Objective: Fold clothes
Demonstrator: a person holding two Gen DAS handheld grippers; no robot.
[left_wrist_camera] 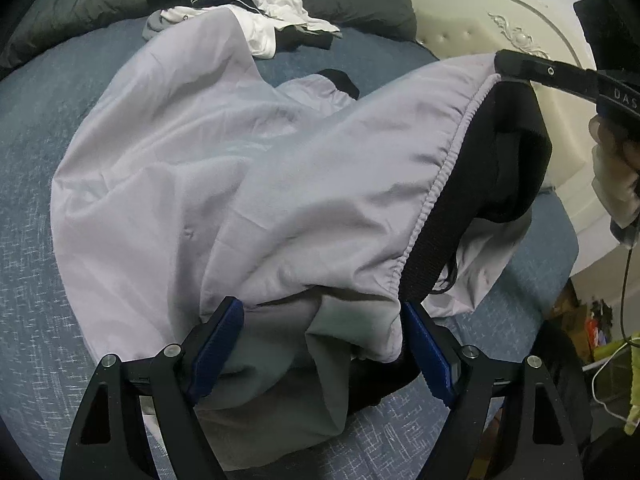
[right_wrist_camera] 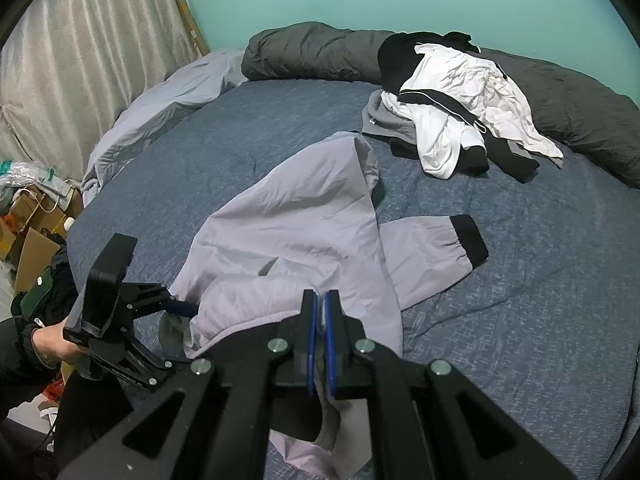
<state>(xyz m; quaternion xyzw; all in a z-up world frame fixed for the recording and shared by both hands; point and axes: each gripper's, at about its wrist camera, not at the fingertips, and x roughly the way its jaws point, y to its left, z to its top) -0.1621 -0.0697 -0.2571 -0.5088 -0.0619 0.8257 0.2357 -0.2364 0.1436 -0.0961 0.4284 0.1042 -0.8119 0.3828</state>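
Your left gripper (left_wrist_camera: 322, 344) gapes wide, lavender jacket (left_wrist_camera: 224, 168) hem lying loose between its fingers; right gripper (right_wrist_camera: 320, 312) pinches hem farther along.

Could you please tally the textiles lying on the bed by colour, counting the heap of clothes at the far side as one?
Lilac jacket: 1
Black-and-white clothes heap: 1
Dark grey duvet: 1
Pale lilac sheet: 1
Total: 4
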